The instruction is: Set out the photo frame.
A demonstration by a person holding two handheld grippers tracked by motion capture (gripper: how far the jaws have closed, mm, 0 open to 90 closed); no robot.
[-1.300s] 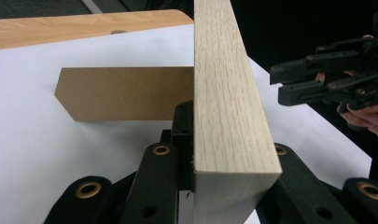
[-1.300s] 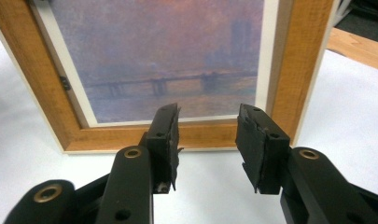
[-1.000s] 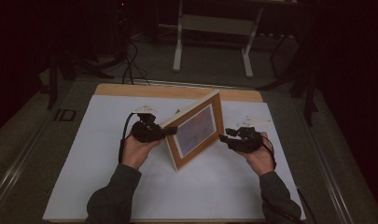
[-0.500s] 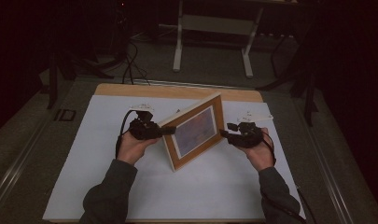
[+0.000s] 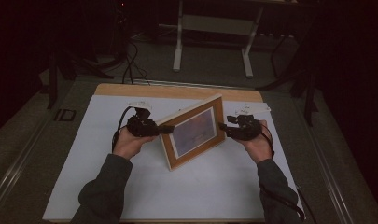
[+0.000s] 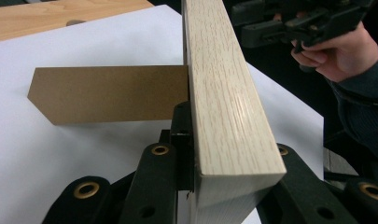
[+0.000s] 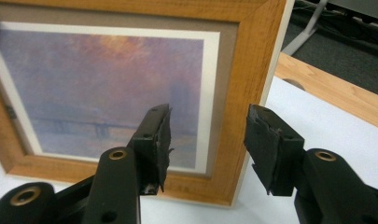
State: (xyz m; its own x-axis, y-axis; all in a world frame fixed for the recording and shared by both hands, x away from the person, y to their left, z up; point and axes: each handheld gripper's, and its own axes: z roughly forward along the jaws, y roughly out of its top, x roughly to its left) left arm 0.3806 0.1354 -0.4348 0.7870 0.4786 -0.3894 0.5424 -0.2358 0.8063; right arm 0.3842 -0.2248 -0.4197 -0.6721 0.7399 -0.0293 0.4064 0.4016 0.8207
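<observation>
A wooden picture frame (image 5: 193, 133) with a purple and orange print stands tilted on the white sheet (image 5: 84, 177). My left gripper (image 5: 164, 129) is shut on the frame's left edge. In the left gripper view the pale wooden frame side (image 6: 224, 93) sits clamped between the jaws of my left gripper (image 6: 231, 144), and the brown card stand (image 6: 107, 93) props the back. My right gripper (image 5: 222, 127) is at the frame's right edge. In the right gripper view my right gripper (image 7: 207, 135) is open, with one jaw in front of the frame (image 7: 252, 46) and the other past its edge.
The wooden tabletop's bare far strip (image 5: 177, 91) shows beyond the sheet. A hand holds the right gripper (image 6: 289, 23) across from the left one. White desk legs (image 5: 177, 37) and cables stand on the floor behind the table.
The right gripper has moved in toward the frame's right edge. The left gripper and the frame have barely shifted.
</observation>
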